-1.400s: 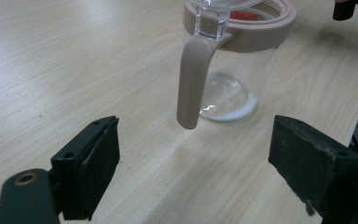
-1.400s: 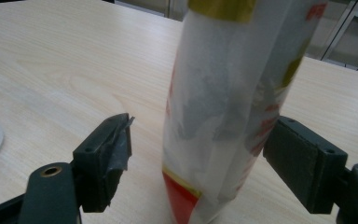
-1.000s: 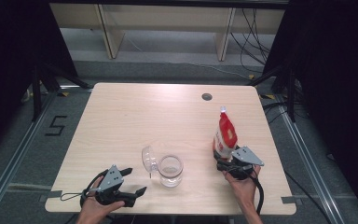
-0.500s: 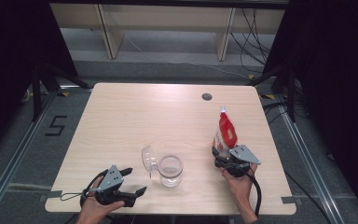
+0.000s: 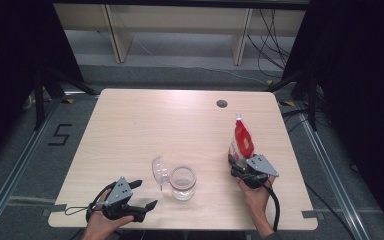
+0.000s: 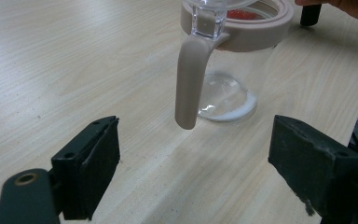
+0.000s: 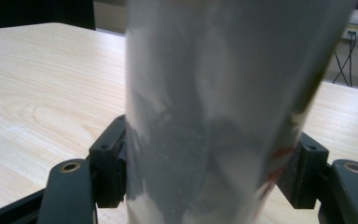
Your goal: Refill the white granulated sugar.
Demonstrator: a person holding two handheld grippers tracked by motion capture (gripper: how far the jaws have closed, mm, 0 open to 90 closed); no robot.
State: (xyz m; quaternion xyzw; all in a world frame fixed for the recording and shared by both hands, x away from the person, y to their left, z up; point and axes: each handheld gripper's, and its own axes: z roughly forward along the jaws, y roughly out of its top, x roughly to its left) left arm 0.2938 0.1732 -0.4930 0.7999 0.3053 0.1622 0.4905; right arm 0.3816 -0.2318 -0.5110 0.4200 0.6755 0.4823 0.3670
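A red squeeze bottle [image 5: 241,140] with a white cap stands upright at the table's right side. My right gripper [image 5: 239,161] is shut on its lower part; in the right gripper view the bottle [image 7: 223,107] sits pressed between both jaws. A clear glass jar [image 5: 182,183] with a pale hinged lid [image 5: 158,170] flipped open stands near the front middle. My left gripper [image 5: 145,195] is open at the front left, resting low by the table edge, pointed at the jar. In the left gripper view the jar [image 6: 228,70] and its latch handle [image 6: 191,79] stand beyond the open jaws.
The light wooden table [image 5: 145,125] has a round cable hole [image 5: 222,103] at the back right. Dark frames and cables stand beyond the table's far edge. A cable trails from each gripper toward the front edge.
The right gripper and the bottle have shifted very slightly; the hand sits a little further back. The left gripper and the jar have not moved.
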